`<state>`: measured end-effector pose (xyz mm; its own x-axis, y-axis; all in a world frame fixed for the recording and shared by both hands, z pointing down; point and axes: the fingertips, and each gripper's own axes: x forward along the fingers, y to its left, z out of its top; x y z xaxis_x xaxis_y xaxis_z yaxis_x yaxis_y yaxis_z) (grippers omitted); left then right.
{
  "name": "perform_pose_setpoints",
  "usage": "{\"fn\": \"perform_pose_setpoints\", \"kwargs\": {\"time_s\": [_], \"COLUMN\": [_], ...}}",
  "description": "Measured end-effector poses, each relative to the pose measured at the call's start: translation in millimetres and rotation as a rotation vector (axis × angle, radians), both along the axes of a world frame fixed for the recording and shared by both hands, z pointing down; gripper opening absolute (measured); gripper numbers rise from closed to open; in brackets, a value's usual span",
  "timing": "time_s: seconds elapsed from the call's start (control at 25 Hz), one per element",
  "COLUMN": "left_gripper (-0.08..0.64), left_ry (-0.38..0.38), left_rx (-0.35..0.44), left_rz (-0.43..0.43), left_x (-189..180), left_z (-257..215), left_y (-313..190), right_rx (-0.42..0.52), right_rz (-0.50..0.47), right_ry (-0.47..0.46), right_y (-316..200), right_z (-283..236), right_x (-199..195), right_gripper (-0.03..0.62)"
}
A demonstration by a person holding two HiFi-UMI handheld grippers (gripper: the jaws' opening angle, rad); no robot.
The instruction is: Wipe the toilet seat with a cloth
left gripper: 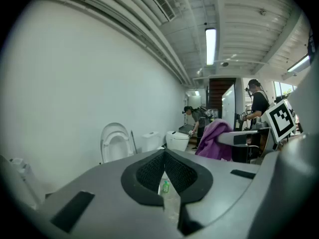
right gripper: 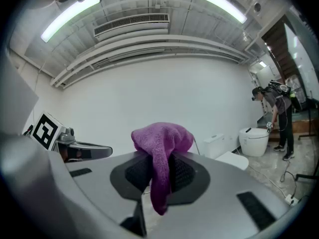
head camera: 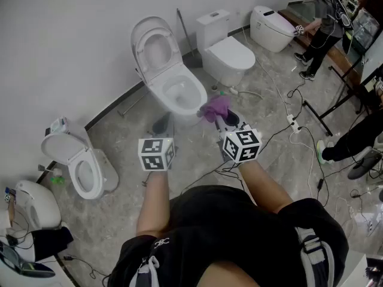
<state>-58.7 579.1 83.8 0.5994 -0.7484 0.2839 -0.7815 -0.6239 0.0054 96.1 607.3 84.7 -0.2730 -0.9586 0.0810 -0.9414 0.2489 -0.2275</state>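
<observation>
Head view: a plain white wall (head camera: 72,34) runs from 9 to 12 o'clock, with a dark skirting strip (head camera: 114,105) at its base. The floor (head camera: 197,160) is grey marbled tile. Spare toilets stand along the wall: an open one (head camera: 84,172) at 9 o'clock and a closed one (head camera: 228,55) at 1 o'clock. A white power strip (head camera: 292,123) lies at 3 o'clock. Right gripper view: two fluorescent tubes (right gripper: 67,15) and a slotted air vent (right gripper: 132,24) are mounted on the white ceiling.
</observation>
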Motion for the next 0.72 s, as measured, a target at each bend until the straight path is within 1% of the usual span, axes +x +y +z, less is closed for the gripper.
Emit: {"fn": "perform_pose_setpoints", "kwargs": {"time_s": [0.08, 0.16, 0.32, 0.56, 0.72], "left_gripper": [0.008, 0.008, 0.008, 0.008, 0.008], "left_ry": [-0.036, -0.047, -0.023, 0.012, 0.004], "left_rx": [0.022, 0.023, 0.000, -0.014, -0.042], "left_rz": [-0.011, -0.013, -0.026, -0.090, -0.114], "left_x": [11, 23, 41, 50, 63], "left_z": [3, 7, 10, 10, 22], "left_y": [3, 10, 20, 31, 42], "right_rx": [-0.005, -0.008, 0.000, 0.019, 0.017], "right_rz": [-0.047, -0.072, -0.079, -0.098, -0.117], "right_ry": [-0.004, 0.002, 0.005, 0.017, 0.033], "right_y": [0, 3, 8, 17, 20], "right_z": [1, 3, 2, 2, 5], "right_x": [2, 7, 24, 49, 64], "right_gripper": [0.064, 0.064, 0.064, 0.064, 0.064]}}
